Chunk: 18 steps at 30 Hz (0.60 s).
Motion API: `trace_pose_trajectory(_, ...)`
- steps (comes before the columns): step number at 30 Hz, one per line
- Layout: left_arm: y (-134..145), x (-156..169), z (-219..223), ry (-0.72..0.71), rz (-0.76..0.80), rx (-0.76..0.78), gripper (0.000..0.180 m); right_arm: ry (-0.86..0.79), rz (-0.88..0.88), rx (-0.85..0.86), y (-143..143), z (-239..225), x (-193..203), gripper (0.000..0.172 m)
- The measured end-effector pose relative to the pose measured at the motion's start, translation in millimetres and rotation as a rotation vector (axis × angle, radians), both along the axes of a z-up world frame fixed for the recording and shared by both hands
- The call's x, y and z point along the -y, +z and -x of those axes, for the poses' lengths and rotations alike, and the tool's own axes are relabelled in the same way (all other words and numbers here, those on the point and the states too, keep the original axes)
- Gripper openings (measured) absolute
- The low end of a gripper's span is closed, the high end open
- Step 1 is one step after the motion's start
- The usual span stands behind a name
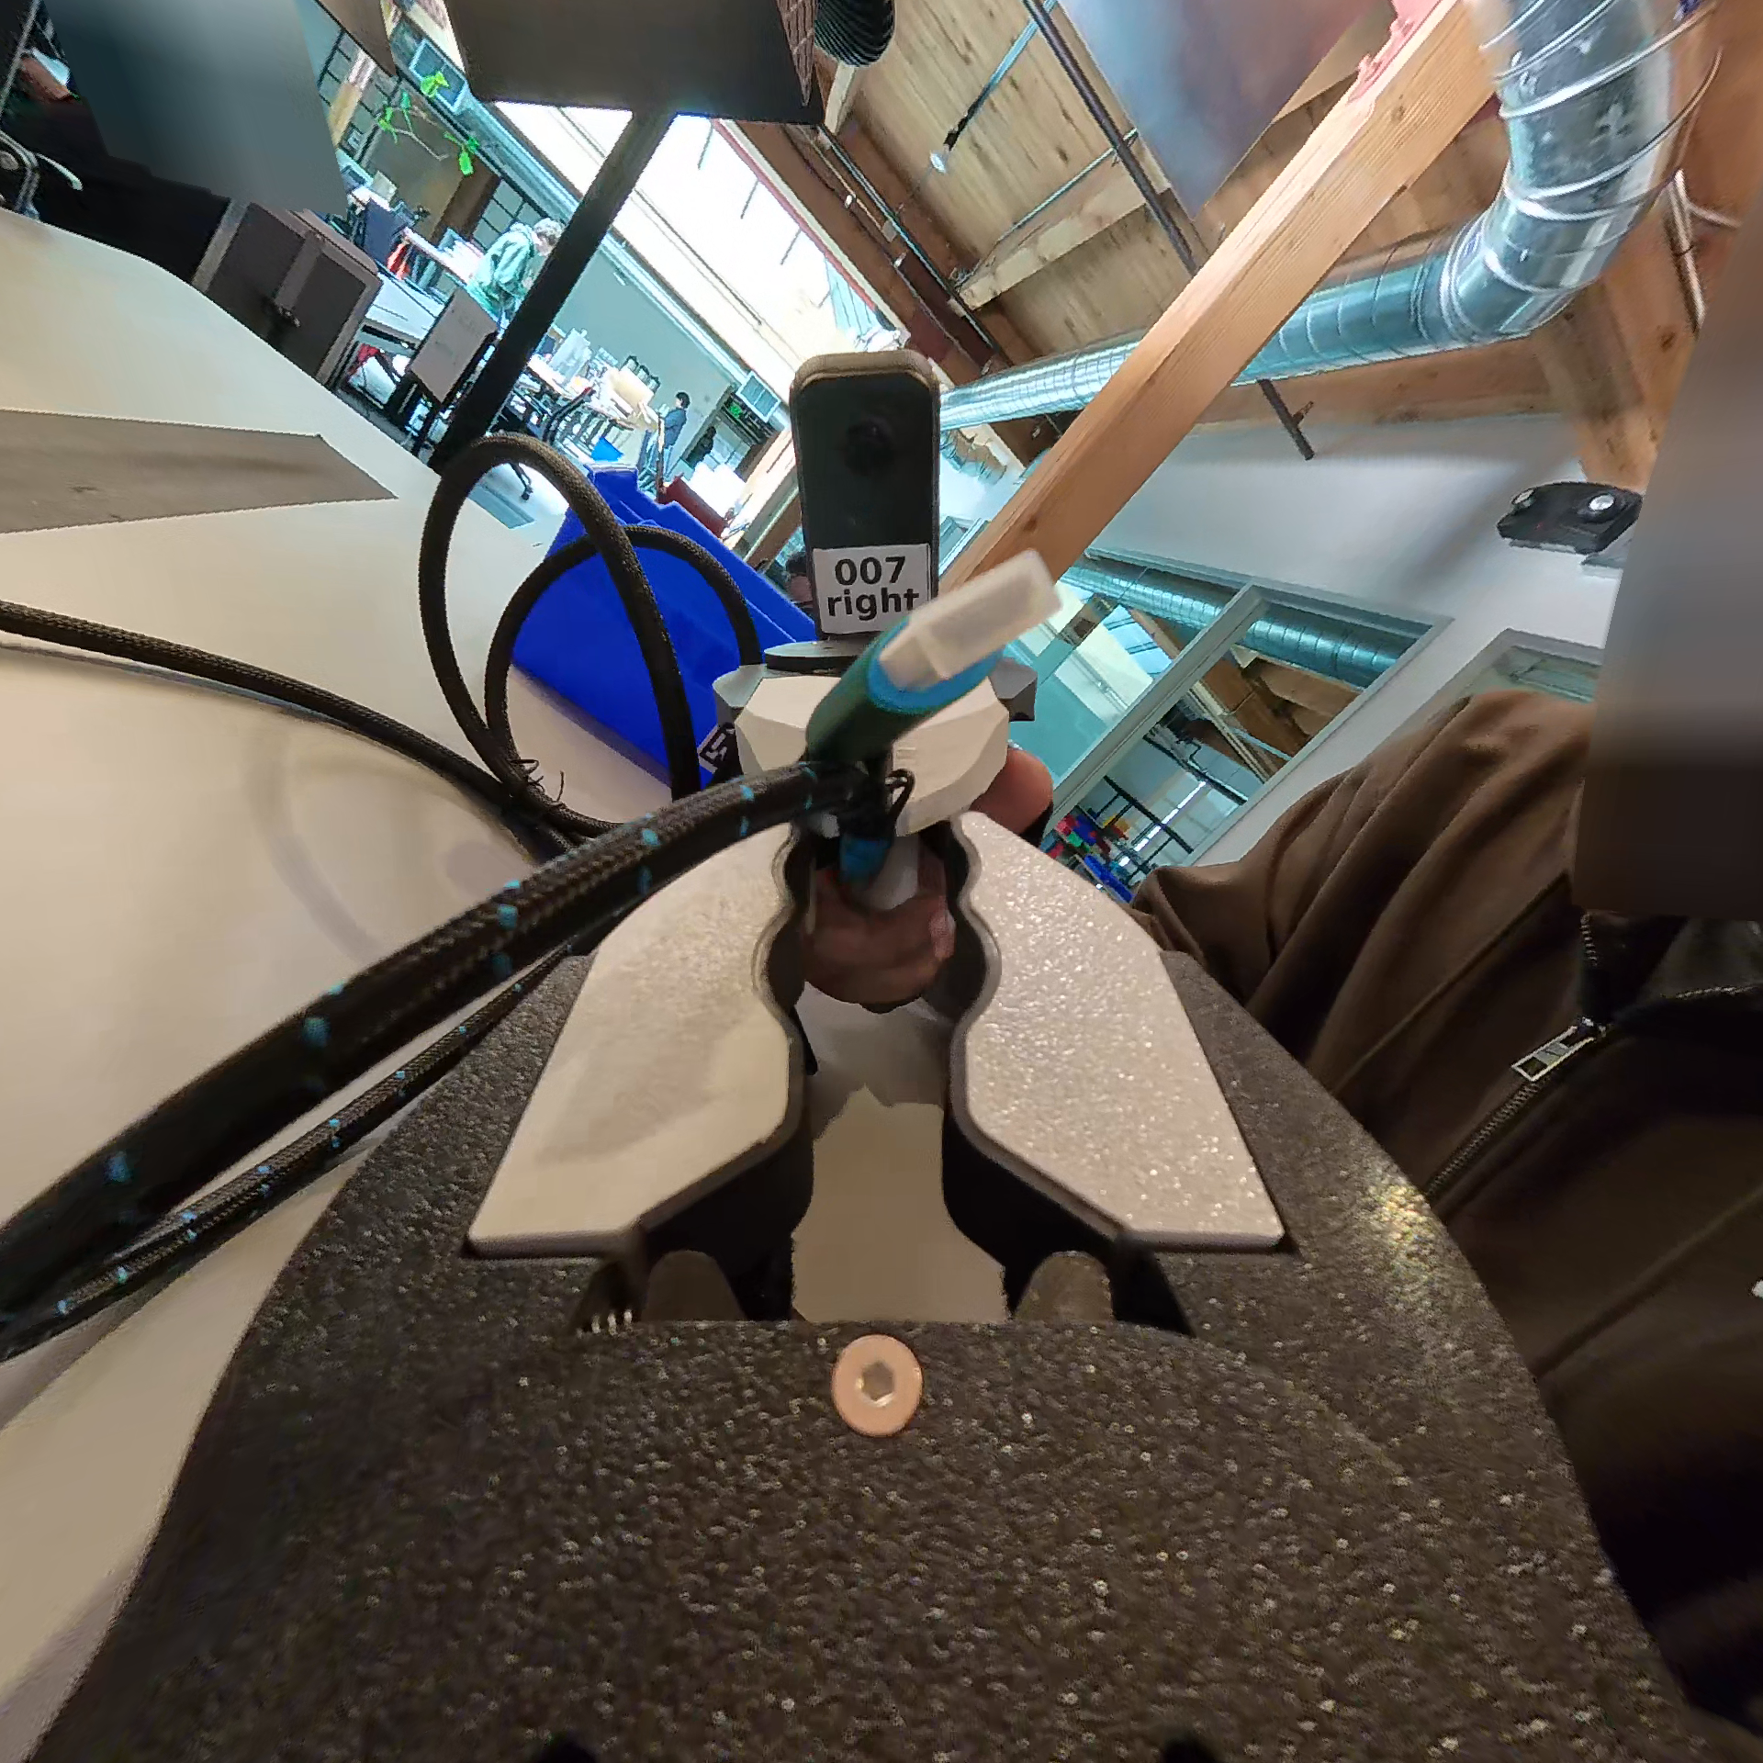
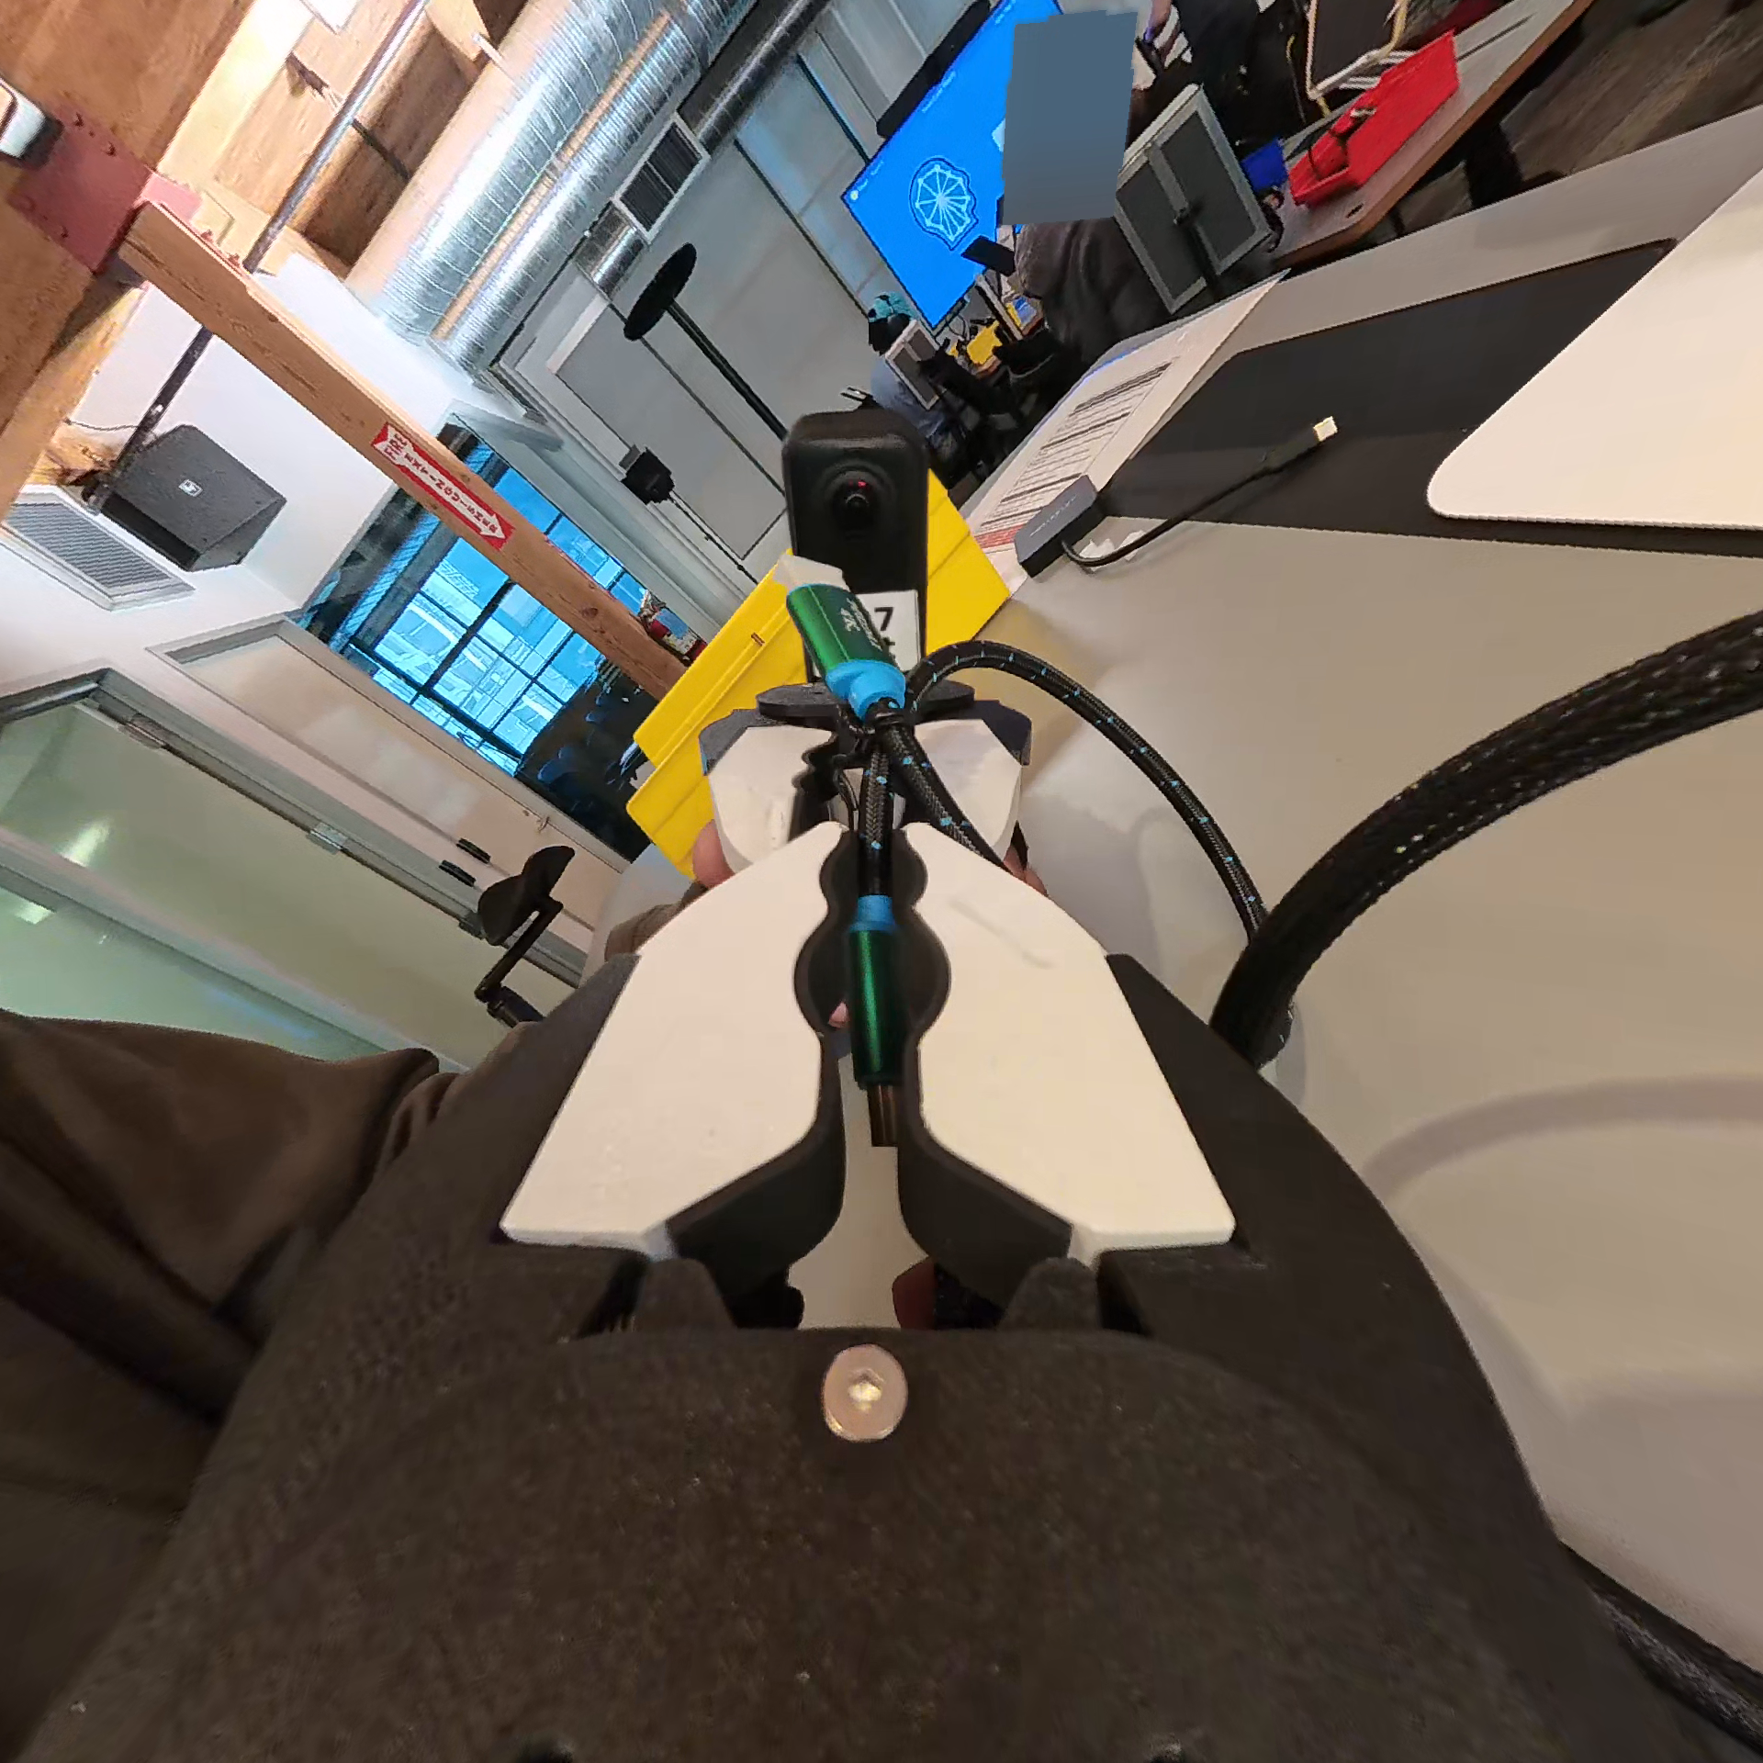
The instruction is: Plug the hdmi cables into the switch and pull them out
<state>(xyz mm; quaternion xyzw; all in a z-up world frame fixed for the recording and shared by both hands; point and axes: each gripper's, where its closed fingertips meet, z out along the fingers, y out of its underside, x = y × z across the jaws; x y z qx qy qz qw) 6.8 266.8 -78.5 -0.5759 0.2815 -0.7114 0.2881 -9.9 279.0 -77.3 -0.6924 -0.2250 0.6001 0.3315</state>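
right gripper (image 2: 870, 863) – jaws nipped on black braided cable (image 2: 873, 820), green plug (image 2: 870, 1002) trailing toward its camera | left gripper (image 1: 873, 859) – jaws parted around the bundled cable ends, no pinch evident | second green plug (image 1: 859, 701) beyond, white-capped

An open-plan lab or workshop in a converted industrial hall is being shown. Exposed timber beams (image 1: 1231, 286) and silver ventilation ducts (image 1: 1488, 258) are being seen overhead. Desks with people at monitors (image 2: 1188, 205) are being lit by large windows (image 2: 458, 620), and a big blue wall screen (image 2: 930, 200), a light worktop (image 2: 1336, 668) and blue storage bins (image 1: 611, 630) are being shown.
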Motion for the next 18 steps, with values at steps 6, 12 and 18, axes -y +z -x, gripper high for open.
trace_pose_trajectory(6, 1, -5, 1, 0.010, 0.049, 0.025, 0.033, -0.017, -0.023, 0.045, -4, -1, -2, 0.006)
trace_pose_trajectory(12, -2, -16, 2, 0.062, 0.090, 0.023, 0.020, -0.053, -0.080, 0.111, -10, 2, -4, 0.006)
trace_pose_trajectory(18, -4, -31, 5, 0.156, 0.096, 0.021, 0.011, -0.142, -0.263, 0.213, -8, -1, -10, 0.020)
